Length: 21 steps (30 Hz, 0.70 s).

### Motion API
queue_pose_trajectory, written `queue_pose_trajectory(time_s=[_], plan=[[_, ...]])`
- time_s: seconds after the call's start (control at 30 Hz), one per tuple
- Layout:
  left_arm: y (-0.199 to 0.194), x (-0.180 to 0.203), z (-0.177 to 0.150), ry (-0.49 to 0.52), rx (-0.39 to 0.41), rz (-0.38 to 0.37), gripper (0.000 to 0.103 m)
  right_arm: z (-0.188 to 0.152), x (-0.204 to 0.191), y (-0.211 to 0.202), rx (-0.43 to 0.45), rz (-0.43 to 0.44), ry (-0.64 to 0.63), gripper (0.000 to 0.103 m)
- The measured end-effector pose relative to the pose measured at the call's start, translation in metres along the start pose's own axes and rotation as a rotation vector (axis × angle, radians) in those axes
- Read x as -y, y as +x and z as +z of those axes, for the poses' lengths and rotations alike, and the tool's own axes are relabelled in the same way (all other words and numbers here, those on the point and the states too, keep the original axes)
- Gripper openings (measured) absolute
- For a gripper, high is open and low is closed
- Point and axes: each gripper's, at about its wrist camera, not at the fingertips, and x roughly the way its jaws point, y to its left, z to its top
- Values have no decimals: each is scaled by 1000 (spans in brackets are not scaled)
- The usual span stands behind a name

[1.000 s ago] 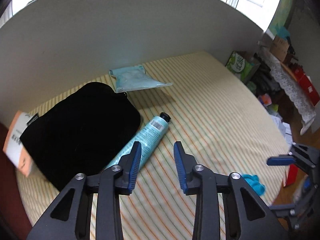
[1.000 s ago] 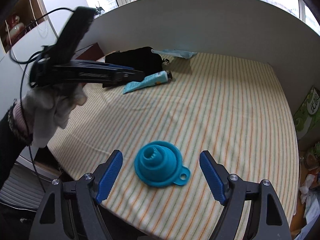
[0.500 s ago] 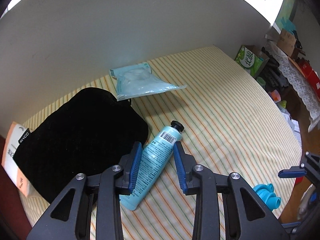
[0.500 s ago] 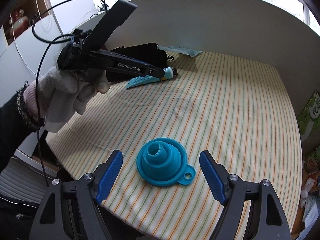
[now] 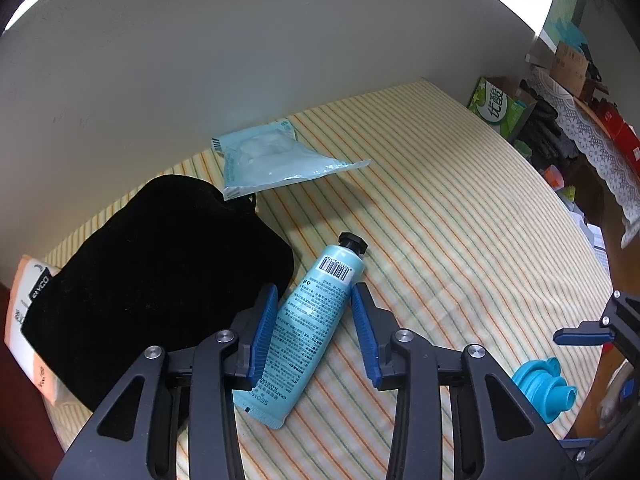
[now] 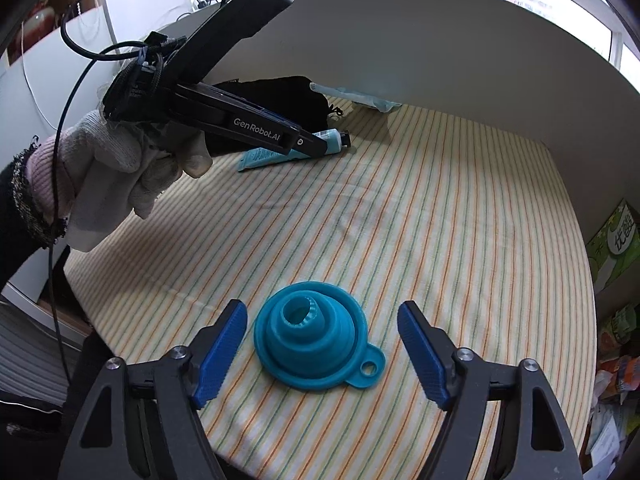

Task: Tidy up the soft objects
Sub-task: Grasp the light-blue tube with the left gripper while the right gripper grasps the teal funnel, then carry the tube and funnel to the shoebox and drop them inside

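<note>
A light-blue cream tube [image 5: 340, 268] with a black cap lies on the striped cloth beside a black fabric pouch [image 5: 160, 272]. My left gripper [image 5: 315, 287] straddles the tube's middle. Its jaws are opening, with the blue pads close to the tube's sides and not pressing on it. In the right wrist view its tip [image 6: 320, 146] sits down on the tube [image 6: 260, 156]. A teal collapsible funnel [image 6: 312, 344] rests near the front edge. My right gripper [image 6: 322, 308] brackets it with clear gaps, its jaws closing. A pale-blue plastic packet [image 5: 272, 160] lies by the back wall.
A curved white backboard [image 5: 280, 60] rings the table. An orange-and-white box [image 5: 24, 320] pokes out under the pouch at the left edge. A green carton [image 6: 616, 240] and clutter stand off the right side. A gloved hand [image 6: 120, 176] holds the left gripper.
My left gripper came forward and down until the tube lay between its fingers. The right gripper stayed over the funnel, and its jaws drew in slightly.
</note>
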Motion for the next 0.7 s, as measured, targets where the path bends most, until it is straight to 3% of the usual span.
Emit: queue_pose_trajectory(time_s=[0.1, 0.17, 0.43, 0.7], plan=[[0, 2, -1, 18, 5, 14, 36, -1, 1, 4, -9, 4, 1, 64], [-1, 5, -2, 34, 8, 30, 36, -3, 0, 8, -23, 12, -1, 49], [3, 17, -3, 102, -9, 60, 34, -2, 3, 8, -29, 28, 6, 47], [6, 19, -4, 67, 15, 61, 30, -3, 0, 6, -27, 22, 21, 44]])
